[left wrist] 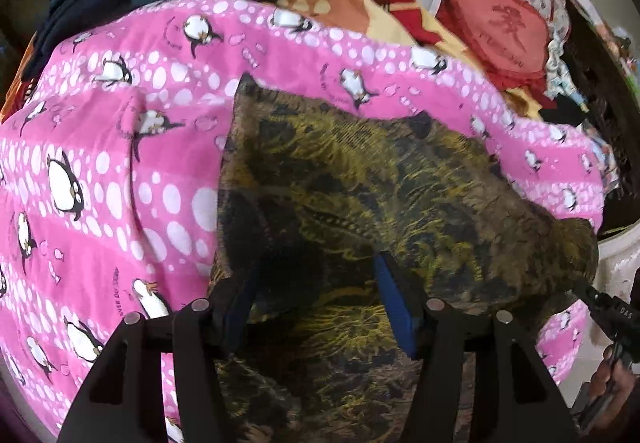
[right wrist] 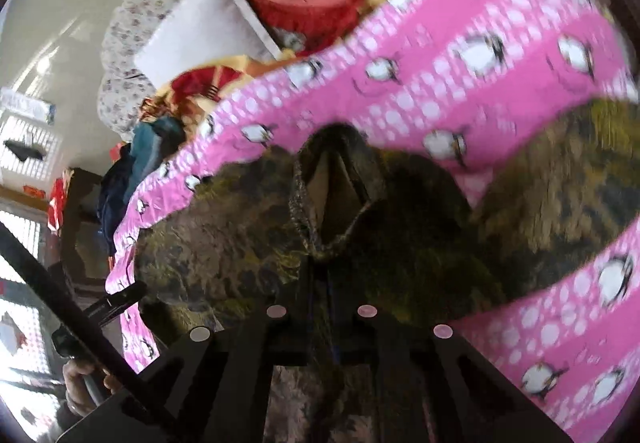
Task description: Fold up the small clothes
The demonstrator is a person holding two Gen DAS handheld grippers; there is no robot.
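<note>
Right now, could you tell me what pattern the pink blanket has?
Penguins and white dots on the pink blanket; clearest in the left wrist view.

Right claw tips under garment

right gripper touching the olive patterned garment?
Touching. Right wrist view: the right gripper is shut on the olive patterned garment, fabric bunched at its tips.

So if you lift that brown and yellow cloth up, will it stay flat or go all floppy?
Probably floppy: the brown and yellow cloth already sags and wrinkles over the pink penguin blanket. It looks thin, so likely light. Where the right gripper pinches it, it bunches up, so the rest would likely dangle.
</note>
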